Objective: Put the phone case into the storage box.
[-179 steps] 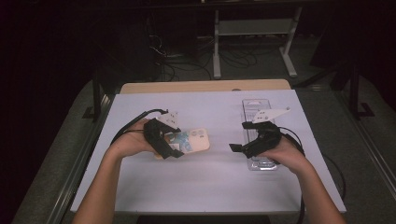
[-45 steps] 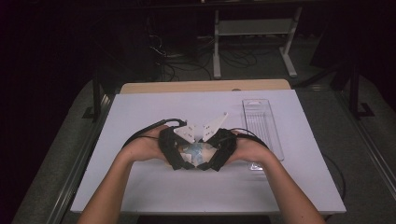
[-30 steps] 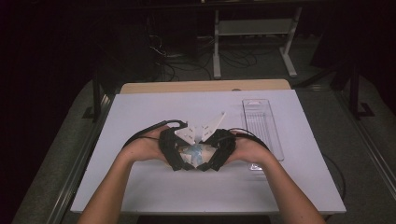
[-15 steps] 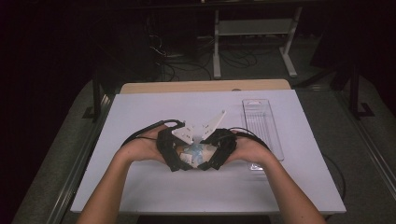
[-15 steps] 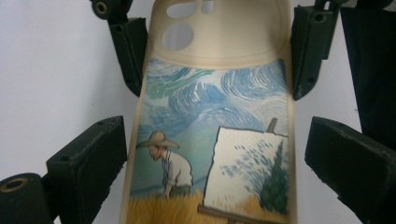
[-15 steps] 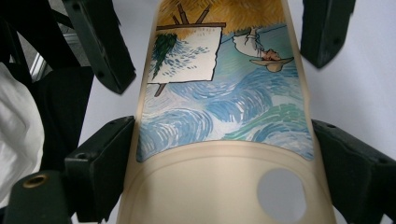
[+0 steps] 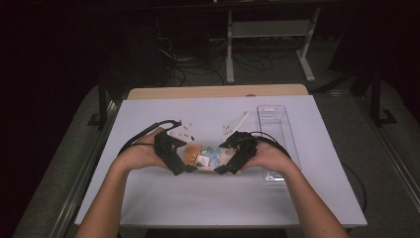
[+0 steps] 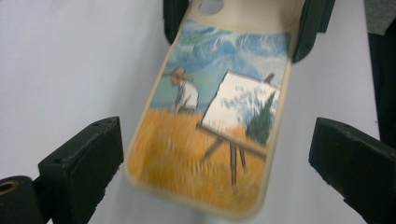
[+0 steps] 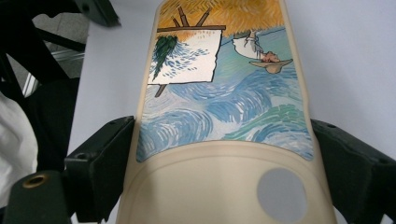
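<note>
Case (image 7: 205, 156) sits near the desk's (image 7: 148, 208) front edge, mid-width — your right gripper (image 7: 227, 168) pinches its camera end, your left gripper (image 7: 182, 169) has just spread — jaws clear of its sides.

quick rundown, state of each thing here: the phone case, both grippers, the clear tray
phone case: printed side up, clamped at its camera-hole end
right gripper: shut on the phone case, jaws pressing both its edges
left gripper: jaws have just been opening, now stand clear of the case's sides
clear tray: flat on the table, looks empty
</note>
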`<state>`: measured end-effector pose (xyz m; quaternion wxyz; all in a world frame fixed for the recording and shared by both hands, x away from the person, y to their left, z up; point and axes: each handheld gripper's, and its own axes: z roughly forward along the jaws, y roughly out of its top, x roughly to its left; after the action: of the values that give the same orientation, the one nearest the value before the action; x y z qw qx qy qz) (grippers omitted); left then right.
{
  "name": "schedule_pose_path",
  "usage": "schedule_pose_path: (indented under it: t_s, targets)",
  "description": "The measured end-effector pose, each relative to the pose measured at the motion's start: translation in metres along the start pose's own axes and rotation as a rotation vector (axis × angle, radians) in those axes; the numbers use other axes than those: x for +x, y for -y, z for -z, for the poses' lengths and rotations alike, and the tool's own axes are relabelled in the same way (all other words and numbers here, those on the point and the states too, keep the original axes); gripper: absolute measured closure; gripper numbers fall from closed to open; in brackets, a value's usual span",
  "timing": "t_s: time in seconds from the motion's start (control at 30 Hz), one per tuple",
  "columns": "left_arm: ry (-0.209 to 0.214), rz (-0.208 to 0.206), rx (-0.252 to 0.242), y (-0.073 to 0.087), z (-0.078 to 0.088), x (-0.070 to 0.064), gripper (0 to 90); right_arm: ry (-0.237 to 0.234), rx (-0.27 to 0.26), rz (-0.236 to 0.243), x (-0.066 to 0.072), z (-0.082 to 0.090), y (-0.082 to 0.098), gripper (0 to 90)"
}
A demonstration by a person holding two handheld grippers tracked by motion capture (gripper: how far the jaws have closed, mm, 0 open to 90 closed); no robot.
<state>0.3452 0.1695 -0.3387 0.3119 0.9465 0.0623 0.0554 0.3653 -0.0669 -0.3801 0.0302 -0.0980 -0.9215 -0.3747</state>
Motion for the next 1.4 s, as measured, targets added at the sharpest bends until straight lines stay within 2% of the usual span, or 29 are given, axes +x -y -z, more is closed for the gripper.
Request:
schedule_pose_path:
  t_s: [0.1,0.13,0.2,0.23,0.27,0.37,0.43,0.47,0.5,0.53,0.63,0.8,0.87,0.93,0.97,1.03,1.13,1.2,1.23,1.27,1.37,1.4]
  targets:
    - [-0.029,0.018,0.001,0.005,0.003,0.0,1.9,0.009,-0.002,-0.022,-0.003,0.002,0.003,11.1]
    - [-0.037,0.009,0.013,0.007,0.004,0.001,1.8,0.012,0.001,-0.023,-0.004,0.003,0.004,11.1]
    - [-0.054,0.035,0.003,0.01,0.004,0.0,0.0,0.021,-0.001,-0.036,-0.006,0.004,0.006,11.1]
    - [-0.063,0.013,0.026,0.012,0.006,0.002,0.0,0.025,-0.005,-0.042,-0.006,0.005,0.006,11.1]
    - [-0.072,0.044,0.007,0.014,0.006,0.0,0.0,0.028,-0.011,-0.049,-0.007,0.006,0.006,11.1]
    - [-0.092,0.068,-0.01,0.02,0.006,-0.002,0.0,0.04,-0.017,-0.073,-0.009,0.008,0.008,11.1]
    - [-0.128,0.072,0.004,0.024,0.007,-0.004,0.0,0.046,-0.022,-0.082,-0.01,0.01,0.009,11.1]
    - [-0.141,0.102,-0.004,0.026,0.006,-0.005,0.0,0.047,-0.023,-0.086,-0.01,0.011,0.009,11.1]
    - [-0.158,0.099,0.008,0.029,0.007,-0.005,0.0,0.052,-0.026,-0.095,-0.01,0.011,0.009,11.1]
    - [-0.166,0.125,-0.002,0.032,0.007,-0.006,0.0,0.053,-0.023,-0.108,-0.01,0.011,0.01,11.1]
    - [-0.186,0.17,-0.012,0.039,0.007,-0.008,0.0,0.067,-0.032,-0.109,-0.011,0.012,0.011,11.1]
    - [-0.229,0.249,-0.031,0.054,0.003,-0.012,0.0,0.076,-0.036,-0.141,-0.013,0.013,0.013,11.0]
    - [-0.243,0.274,-0.048,0.06,0.001,-0.014,0.0,0.087,-0.045,-0.15,-0.014,0.013,0.014,11.0]
    - [-0.265,0.319,-0.073,0.066,-0.001,-0.017,0.0,0.087,-0.046,-0.176,-0.013,0.014,0.015,11.0]
    - [-0.272,0.332,-0.083,0.069,-0.003,-0.018,0.0,0.09,-0.055,-0.169,-0.014,0.014,0.015,11.0]
    - [-0.288,0.359,-0.088,0.074,-0.006,-0.021,0.0,0.093,-0.059,-0.195,-0.014,0.014,0.016,11.0]
    - [-0.306,0.392,-0.097,0.081,-0.011,-0.025,0.0,0.1,-0.063,-0.211,-0.014,0.014,0.016,11.0]
    - [-0.319,0.417,-0.1,0.086,-0.013,-0.029,0.0,0.088,-0.082,-0.256,-0.012,0.014,0.015,11.0]
    - [-0.332,0.412,-0.105,0.088,-0.013,-0.029,0.0,0.092,-0.084,-0.259,-0.012,0.014,0.016,11.0]
    - [-0.343,0.433,-0.12,0.091,-0.013,-0.031,0.0,0.1,-0.085,-0.263,-0.012,0.013,0.016,11.0]
    - [-0.354,0.457,-0.124,0.097,-0.016,-0.037,0.0,0.111,-0.09,-0.268,-0.013,0.012,0.017,10.9]
    - [-0.365,0.432,-0.119,0.099,-0.015,-0.037,0.0,0.108,-0.087,-0.277,-0.014,0.012,0.018,10.9]
